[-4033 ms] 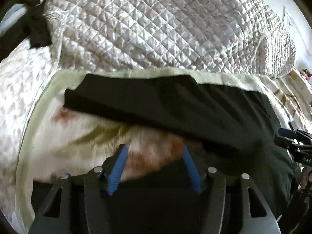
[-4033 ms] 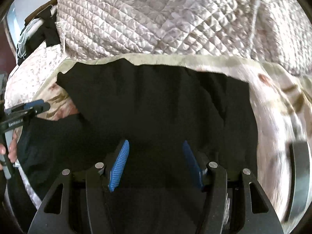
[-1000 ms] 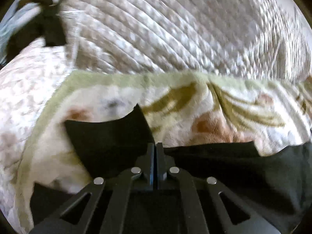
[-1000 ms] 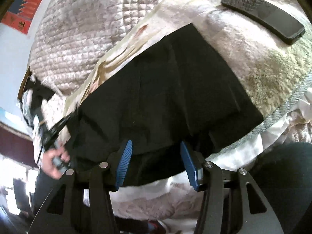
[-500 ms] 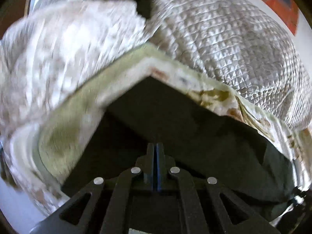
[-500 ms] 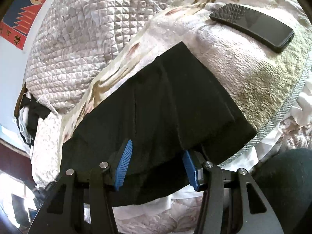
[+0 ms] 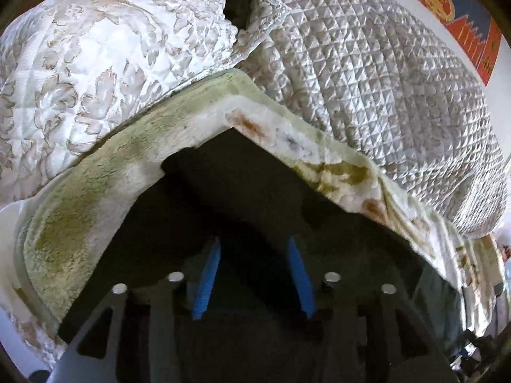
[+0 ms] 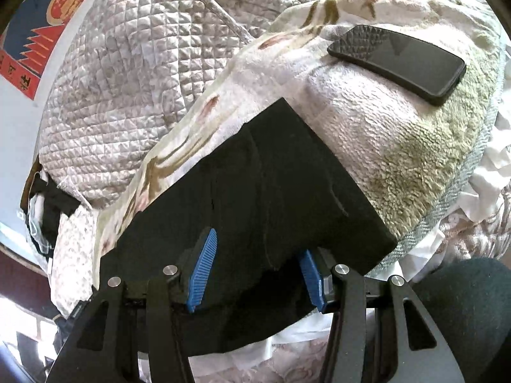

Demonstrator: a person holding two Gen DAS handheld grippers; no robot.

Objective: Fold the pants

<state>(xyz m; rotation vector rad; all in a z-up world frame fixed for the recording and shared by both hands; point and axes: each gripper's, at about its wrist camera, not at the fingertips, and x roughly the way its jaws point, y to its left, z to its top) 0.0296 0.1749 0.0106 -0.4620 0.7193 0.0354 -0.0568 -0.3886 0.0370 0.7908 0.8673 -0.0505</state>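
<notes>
Behind your work rises a quilted silver-grey bedspread, heaped along the far side of the bed, with a red and blue poster on the wall beyond it. Your black pants lie folded into a long strip on a fleece blanket printed with green and rust leaves, which is spread over the bed. Your left tool has just been opening; its blue pads stand apart over the dark cloth and press on nothing, so it is released. Your right tool also stands open, its blue pads straddling the near edge of the pants without pinching them. A black smartphone lies on the blanket past the square end of the pants, apart from them. A white floral quilted cover borders the blanket's corner in the left view. Dark clothing is bunched at the far end of the bed, well away from the pants.
</notes>
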